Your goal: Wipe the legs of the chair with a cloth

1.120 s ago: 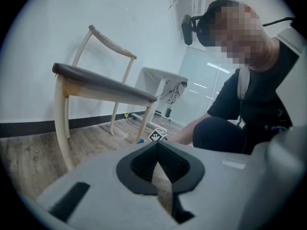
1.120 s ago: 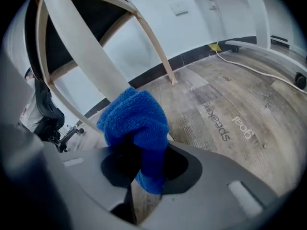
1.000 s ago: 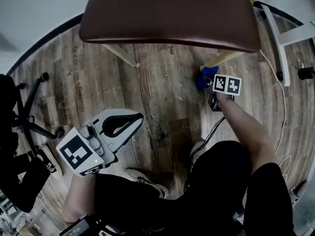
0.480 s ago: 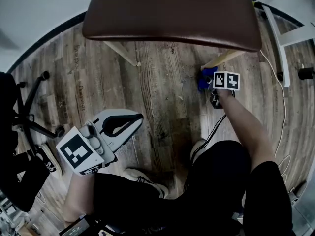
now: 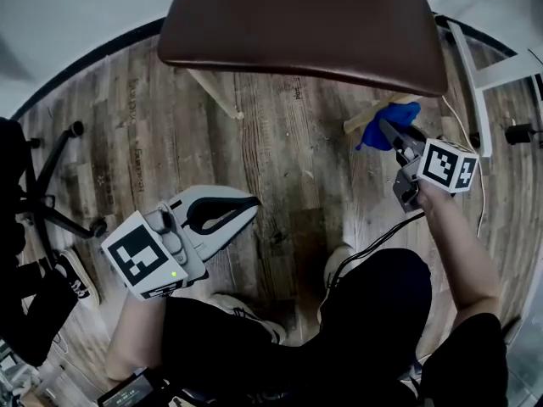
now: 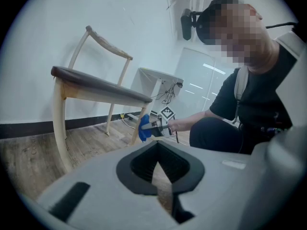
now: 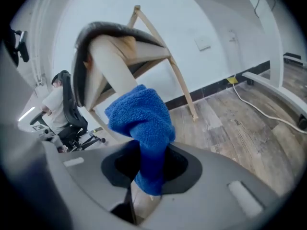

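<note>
The chair has a brown seat [image 5: 297,24] and pale wooden legs. My right gripper [image 5: 392,131] is shut on a blue cloth [image 5: 386,119], which presses against the front right leg [image 5: 363,119] just under the seat. In the right gripper view the blue cloth [image 7: 142,123] rises out of the jaws against the thick pale leg [image 7: 111,71]. My left gripper [image 5: 252,202] hangs low over the floor, shut with nothing in it, apart from the front left leg [image 5: 216,96]. In the left gripper view, the chair [image 6: 96,86] and the cloth [image 6: 144,127] show from the side.
A black office chair base [image 5: 47,197] stands at the left. A white frame [image 5: 479,66] and a pale cable [image 5: 468,138] lie on the wood floor at the right. My shoes [image 5: 339,261] rest below the chair. Another seated person [image 7: 57,104] is far off.
My right gripper has slid the blue cloth up the front right leg, from near the foot toward the seat. The left gripper has barely moved.
</note>
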`<state>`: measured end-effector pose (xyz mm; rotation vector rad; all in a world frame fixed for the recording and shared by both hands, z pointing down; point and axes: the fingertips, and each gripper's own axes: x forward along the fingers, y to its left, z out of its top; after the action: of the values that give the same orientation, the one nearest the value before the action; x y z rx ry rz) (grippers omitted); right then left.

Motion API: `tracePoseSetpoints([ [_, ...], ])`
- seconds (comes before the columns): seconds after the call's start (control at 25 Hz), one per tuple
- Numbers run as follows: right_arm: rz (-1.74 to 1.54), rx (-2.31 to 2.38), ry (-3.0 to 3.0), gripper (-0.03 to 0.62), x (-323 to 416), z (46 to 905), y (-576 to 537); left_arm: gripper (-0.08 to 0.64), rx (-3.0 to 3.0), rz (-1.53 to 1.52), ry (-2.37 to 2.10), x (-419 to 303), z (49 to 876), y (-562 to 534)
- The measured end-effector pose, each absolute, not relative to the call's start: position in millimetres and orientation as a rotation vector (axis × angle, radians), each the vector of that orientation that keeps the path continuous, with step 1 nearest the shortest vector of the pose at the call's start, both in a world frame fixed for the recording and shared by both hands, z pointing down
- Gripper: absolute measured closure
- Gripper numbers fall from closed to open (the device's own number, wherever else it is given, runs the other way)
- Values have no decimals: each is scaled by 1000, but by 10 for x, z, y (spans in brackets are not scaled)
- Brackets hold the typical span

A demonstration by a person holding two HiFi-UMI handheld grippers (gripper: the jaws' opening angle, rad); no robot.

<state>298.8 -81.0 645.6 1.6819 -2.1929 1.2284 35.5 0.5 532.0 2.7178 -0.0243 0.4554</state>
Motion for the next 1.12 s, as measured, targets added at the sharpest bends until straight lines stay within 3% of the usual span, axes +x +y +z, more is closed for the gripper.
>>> tracePoseSetpoints([
  [0.2, 1144, 1594, -2387, 492, 2680, 5611, -827, 561, 2732, 448, -12, 341, 5254, 24],
  [0.4, 1156, 1494, -2536, 494, 2148, 5291, -985, 561, 2737, 421, -23, 323, 5193, 19],
  [0.88, 1148, 1267, -2728, 495, 698, 5215, -1551, 560, 2728, 387, -52, 100, 5075, 52],
  [1.12, 949, 1258, -2747, 495, 57, 5302, -1946, 560, 2687, 284, -120, -179, 4970, -21],
])
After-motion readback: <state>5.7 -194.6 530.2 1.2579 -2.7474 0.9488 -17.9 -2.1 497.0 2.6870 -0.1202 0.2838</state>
